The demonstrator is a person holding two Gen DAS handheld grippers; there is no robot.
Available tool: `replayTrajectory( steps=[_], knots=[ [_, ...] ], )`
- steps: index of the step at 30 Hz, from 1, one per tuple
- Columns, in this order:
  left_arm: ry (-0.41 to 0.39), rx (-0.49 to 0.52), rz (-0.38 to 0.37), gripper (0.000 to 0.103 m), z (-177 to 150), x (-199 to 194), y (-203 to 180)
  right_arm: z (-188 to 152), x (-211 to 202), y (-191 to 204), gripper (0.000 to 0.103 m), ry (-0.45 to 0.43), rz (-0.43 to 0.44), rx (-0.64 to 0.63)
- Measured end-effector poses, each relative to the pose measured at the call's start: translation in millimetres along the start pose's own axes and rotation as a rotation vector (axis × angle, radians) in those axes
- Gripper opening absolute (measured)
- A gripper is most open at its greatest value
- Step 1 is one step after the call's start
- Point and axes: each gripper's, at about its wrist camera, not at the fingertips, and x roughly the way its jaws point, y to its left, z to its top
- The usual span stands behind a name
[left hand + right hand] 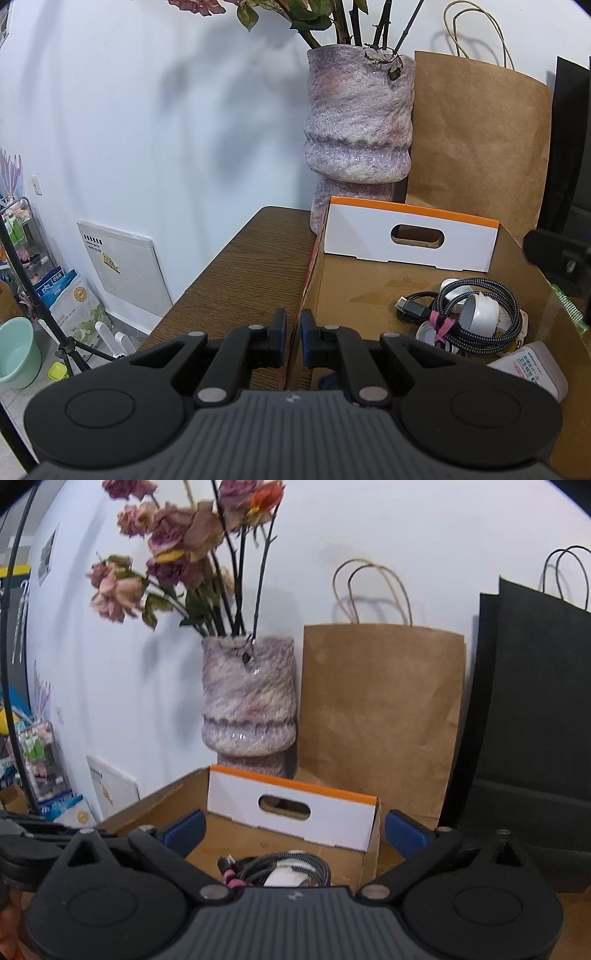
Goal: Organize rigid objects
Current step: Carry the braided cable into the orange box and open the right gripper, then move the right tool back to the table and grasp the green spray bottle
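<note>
An open cardboard box (pixel 354 291) with a white and orange handle flap (pixel 410 240) stands on the wooden table (pixel 236 266). In it lie a coiled braided cable (pixel 491 317) with a pink tie, a white tape roll (pixel 480 314), a black USB cable (pixel 410 308) and a white labelled pack (pixel 532 369). My left gripper (pixel 293 332) is shut on the box's left wall. My right gripper (pixel 295 829) hovers over the box (pixel 295 853), open wide with nothing between its blue pads. Below it the cable coil (pixel 280 867) shows.
A mottled purple vase (pixel 358 133) of dried roses stands behind the box, with a brown paper bag (pixel 476 147) and a black bag (pixel 535 701) to its right against the wall. Left of the table are a tripod leg (pixel 40 306), bags and a green basin (pixel 18 354) on the floor.
</note>
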Motion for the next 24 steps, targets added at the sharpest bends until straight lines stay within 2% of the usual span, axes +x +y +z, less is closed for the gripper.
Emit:
replayTrajectory(
  steps=[6, 11, 15, 24],
  knots=[
    [0.000, 0.001, 0.000, 0.009, 0.0, 0.0, -0.1, 5.9, -9.4, -19.9, 0.103, -0.058, -0.038, 0.016],
    [0.000, 0.000, 0.000, 0.009, 0.0, 0.0, 0.0, 5.8, -11.2, -60.5, 0.103, -0.061, -0.148, 0.072],
    [0.000, 0.001, 0.000, 0.009, -0.1, 0.0, -0.1, -4.4, -1.0, -89.9, 0.103, -0.015, -0.252, 0.085],
    [0.000, 0.001, 0.001, 0.009, -0.1, 0.0, -0.2, -48.2, 45.7, -128.0, 0.103, 0.184, -0.324, 0.099]
  ],
)
